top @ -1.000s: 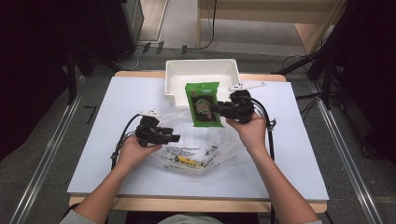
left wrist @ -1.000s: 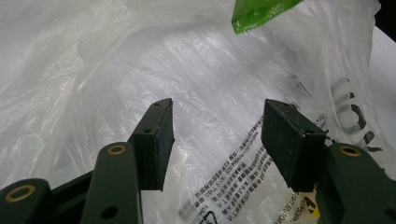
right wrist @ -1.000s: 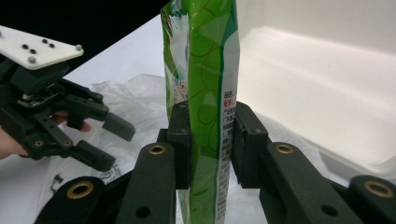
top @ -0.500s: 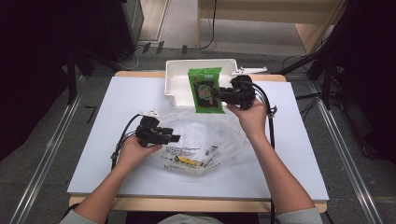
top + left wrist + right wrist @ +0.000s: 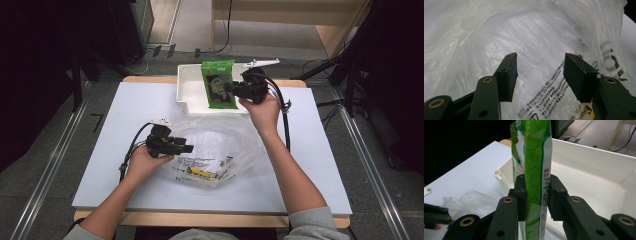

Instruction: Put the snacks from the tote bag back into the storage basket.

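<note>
Resting at the near left of the desk (image 5: pixel 100 165), the left tongs (image 5: pixel 187 148) stay in place, released, at the clear plastic bag (image 5: pixel 220 150). Farther right, the right tongs (image 5: pixel 231 90), clenched on the green packet (image 5: pixel 219 85), have carried it away from the bag, up over the white bin (image 5: pixel 187 90); likely it goes in there.

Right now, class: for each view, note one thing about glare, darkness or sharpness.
High view: dark surroundings, evenly lit table. Left gripper view: glare on the crinkled plastic bag, its print legible. Right gripper view: green packet sharp, black background at left, white bin bright.
</note>
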Demonstrator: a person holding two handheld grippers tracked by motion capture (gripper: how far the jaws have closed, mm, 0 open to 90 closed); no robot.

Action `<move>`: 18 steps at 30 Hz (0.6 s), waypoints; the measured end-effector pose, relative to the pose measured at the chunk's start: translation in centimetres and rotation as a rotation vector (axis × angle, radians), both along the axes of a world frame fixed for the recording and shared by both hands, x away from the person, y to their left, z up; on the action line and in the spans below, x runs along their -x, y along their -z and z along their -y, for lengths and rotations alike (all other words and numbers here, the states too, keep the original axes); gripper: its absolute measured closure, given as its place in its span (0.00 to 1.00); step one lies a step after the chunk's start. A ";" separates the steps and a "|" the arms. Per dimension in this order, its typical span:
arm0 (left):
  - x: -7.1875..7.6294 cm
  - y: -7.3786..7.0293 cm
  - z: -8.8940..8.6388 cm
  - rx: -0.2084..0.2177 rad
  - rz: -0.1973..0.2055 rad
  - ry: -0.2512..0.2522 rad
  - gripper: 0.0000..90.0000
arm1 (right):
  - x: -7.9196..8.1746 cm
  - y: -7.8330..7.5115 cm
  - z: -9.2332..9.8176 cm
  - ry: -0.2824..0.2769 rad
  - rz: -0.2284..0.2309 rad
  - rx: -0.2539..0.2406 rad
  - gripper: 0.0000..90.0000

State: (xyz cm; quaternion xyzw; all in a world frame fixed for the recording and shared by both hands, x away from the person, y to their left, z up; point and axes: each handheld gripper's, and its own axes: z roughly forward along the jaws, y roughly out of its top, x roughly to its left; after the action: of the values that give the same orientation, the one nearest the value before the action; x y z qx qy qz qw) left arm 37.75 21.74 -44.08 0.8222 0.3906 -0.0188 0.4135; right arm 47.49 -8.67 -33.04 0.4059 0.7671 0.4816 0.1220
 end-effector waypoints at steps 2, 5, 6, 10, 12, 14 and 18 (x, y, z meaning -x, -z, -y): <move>0.0 0.0 0.0 0.003 -0.002 -0.001 0.51 | -0.6 0.0 -0.2 0.009 -0.003 0.001 0.82; 0.0 0.1 0.0 0.004 -0.005 0.001 0.51 | -1.4 0.0 -0.5 0.022 0.001 0.015 0.82; 0.0 0.1 0.1 0.006 -0.004 0.005 0.51 | -1.6 0.0 -0.6 0.029 0.006 0.020 0.82; 0.0 0.1 0.1 0.008 -0.006 0.006 0.51 | -2.6 0.0 -0.9 0.046 0.002 0.025 0.82; 0.0 0.2 0.1 0.007 -0.010 0.008 0.51 | -3.2 0.0 -1.1 0.054 0.001 0.024 0.82; 0.0 0.2 0.1 0.006 -0.011 0.009 0.51 | -3.8 0.1 -1.3 0.064 -0.002 0.030 0.82; 0.0 0.1 0.0 0.006 -0.011 0.011 0.51 | -5.0 0.4 -1.6 0.087 -0.003 0.054 0.82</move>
State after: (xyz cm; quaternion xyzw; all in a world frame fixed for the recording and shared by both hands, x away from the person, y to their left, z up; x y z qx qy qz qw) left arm 37.80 21.73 -44.21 0.8228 0.3886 -0.0270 0.4138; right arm 52.44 -7.04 -33.42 0.4362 0.7618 0.4541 0.1524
